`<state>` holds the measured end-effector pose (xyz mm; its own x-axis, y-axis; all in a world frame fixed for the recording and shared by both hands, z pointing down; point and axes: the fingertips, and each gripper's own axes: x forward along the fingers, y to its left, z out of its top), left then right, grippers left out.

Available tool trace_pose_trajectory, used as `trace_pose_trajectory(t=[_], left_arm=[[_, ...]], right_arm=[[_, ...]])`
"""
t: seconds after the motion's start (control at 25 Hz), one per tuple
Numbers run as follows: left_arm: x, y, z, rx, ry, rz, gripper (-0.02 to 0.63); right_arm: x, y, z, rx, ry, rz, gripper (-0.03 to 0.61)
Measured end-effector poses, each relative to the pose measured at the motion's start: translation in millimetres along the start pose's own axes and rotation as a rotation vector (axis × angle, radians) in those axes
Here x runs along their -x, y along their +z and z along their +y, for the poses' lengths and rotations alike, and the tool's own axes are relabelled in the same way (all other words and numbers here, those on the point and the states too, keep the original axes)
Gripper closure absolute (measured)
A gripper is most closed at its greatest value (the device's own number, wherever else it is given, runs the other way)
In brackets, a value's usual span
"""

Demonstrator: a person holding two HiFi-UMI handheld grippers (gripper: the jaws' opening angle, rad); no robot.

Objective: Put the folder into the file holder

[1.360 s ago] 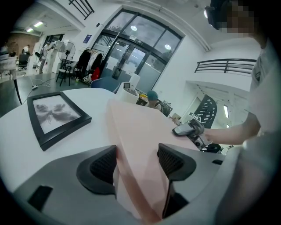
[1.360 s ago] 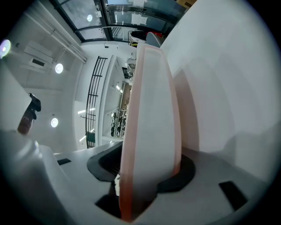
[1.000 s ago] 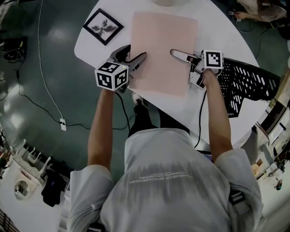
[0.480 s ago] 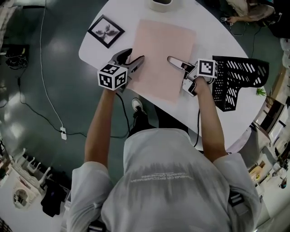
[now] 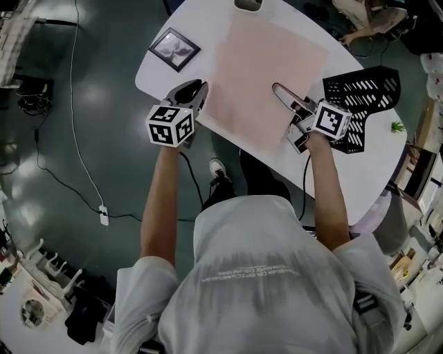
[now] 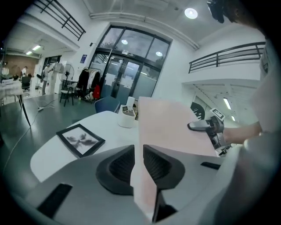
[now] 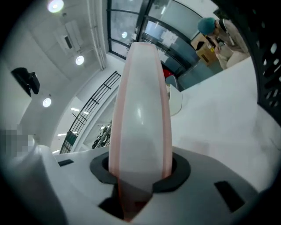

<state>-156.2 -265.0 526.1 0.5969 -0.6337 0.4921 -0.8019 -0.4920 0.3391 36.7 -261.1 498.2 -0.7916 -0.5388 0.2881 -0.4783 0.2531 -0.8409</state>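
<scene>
The pink folder (image 5: pixel 266 76) is lifted at a slant over the white table (image 5: pixel 377 173), and both grippers hold it. My left gripper (image 5: pixel 196 93) is at the folder's left edge. Its jaws are closing, and in the left gripper view the folder (image 6: pixel 171 127) runs edge-on between the pads (image 6: pixel 156 165). My right gripper (image 5: pixel 279 90) is at the near right corner with one finger lying on top. Its jaws are closing too, pinching the bowed folder (image 7: pixel 140 114). The black perforated file holder (image 5: pixel 360 97) lies on the table just right of the right gripper.
A black-framed picture (image 5: pixel 175 48) lies at the table's far left corner. A white cup-like holder (image 5: pixel 248 4) stands at the far edge behind the folder. A person (image 7: pixel 224 30) sits in the background. Cables run over the dark floor (image 5: pixel 83 138).
The left jaws have gone from wide apart to closed on the folder's left edge. The folder has risen off the table and tilted. The right gripper stays clamped on it.
</scene>
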Motion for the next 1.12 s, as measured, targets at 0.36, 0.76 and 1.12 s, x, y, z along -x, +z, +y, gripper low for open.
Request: trace_pose_trajectory(t=[0.36,0.76,1.12], left_arm=[[61.9,30.9,-25.0,-0.074,0.005,-0.089,0.554],[90.5,63.4,-73.9,-0.151,-0.07,-0.147,0.554],[87.2,72.5,-142.2,-0.271,-0.182,-0.134,0.554]], right_arm=[[57.9,20.2,78.4,0.262,-0.041,-0.258,0.411],[140.9,24.4,145.4,0.526,-0.183,-0.492,0.41],[244.2,35.5,179.2,0.655,-0.392,-0.677,0.411]])
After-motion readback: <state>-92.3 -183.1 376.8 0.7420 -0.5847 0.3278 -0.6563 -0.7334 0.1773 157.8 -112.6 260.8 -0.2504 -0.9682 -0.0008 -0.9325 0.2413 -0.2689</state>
